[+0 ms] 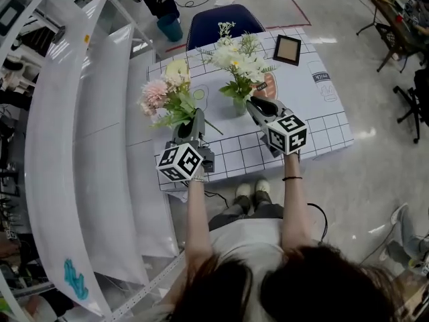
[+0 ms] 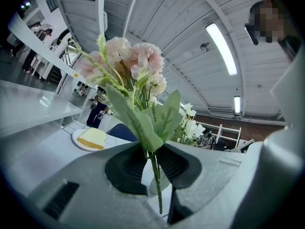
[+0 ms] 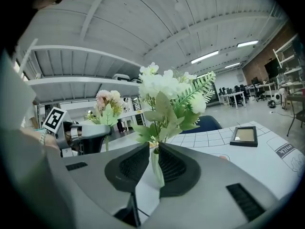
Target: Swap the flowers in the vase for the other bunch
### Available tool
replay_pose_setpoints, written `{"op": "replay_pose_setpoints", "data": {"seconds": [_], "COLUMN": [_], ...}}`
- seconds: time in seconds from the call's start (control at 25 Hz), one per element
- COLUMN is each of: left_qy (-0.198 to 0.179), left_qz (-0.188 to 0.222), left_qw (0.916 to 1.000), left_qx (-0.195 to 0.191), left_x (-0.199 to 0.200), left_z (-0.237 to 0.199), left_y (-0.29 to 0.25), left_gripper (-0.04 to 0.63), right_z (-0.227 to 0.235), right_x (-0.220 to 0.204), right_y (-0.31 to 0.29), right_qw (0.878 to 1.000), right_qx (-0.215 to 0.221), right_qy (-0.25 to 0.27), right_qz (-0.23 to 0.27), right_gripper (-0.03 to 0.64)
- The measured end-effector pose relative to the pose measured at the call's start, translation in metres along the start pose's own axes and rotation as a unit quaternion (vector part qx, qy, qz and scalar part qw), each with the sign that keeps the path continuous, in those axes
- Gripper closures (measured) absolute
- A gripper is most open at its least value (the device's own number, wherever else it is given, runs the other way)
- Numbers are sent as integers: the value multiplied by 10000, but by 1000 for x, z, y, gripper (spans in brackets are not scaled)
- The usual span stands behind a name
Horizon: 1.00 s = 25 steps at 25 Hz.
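Clamping pink bunch in left tongs; right tongs pinch white bunch (at vase).

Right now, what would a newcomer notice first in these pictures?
The pink bunch stands out, held by its stems in the left gripper over the left of the table. Beside it, the right gripper is closed on the stems of the white bunch, which stands in the vase at mid-table.

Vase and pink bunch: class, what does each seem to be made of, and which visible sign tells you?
Vase: probably translucent glass or plastic, pale and smooth; the look leaves it open. Pink bunch: likely artificial, with matte fabric-like petals and flat, stiff, uniformly green leaves.
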State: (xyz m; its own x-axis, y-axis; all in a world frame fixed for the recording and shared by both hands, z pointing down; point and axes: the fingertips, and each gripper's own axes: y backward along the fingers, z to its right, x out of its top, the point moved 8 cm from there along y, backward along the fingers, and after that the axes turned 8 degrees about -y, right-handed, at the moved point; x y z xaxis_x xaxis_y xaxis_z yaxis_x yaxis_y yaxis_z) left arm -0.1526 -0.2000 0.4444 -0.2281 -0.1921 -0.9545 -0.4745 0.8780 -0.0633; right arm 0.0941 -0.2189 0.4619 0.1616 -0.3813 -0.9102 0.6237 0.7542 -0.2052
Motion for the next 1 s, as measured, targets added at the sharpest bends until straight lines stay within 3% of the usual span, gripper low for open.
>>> {"op": "replay_pose_setpoints", "data": {"seconds": [0.24, 0.68, 1.0], "left_qy": [-29, -101, -122], "left_qz": [10, 176, 252], "left_qw": [9998, 9990, 9984], "left_qx": [-204, -390, -486], "left_x": [0, 8, 10], "left_z": [9, 14, 12], "left_y": [0, 13, 21], "left_gripper": [532, 532, 532], "right_z": [-8, -34, -49], "right_x": [16, 29, 29], "right_y": [14, 24, 27], "right_qw": [9990, 9952, 9933], "right_qx": [370, 955, 1095], "right_qy": [-113, 129, 363], "right_qz": [230, 164, 108], "right_gripper": [571, 607, 609]}}
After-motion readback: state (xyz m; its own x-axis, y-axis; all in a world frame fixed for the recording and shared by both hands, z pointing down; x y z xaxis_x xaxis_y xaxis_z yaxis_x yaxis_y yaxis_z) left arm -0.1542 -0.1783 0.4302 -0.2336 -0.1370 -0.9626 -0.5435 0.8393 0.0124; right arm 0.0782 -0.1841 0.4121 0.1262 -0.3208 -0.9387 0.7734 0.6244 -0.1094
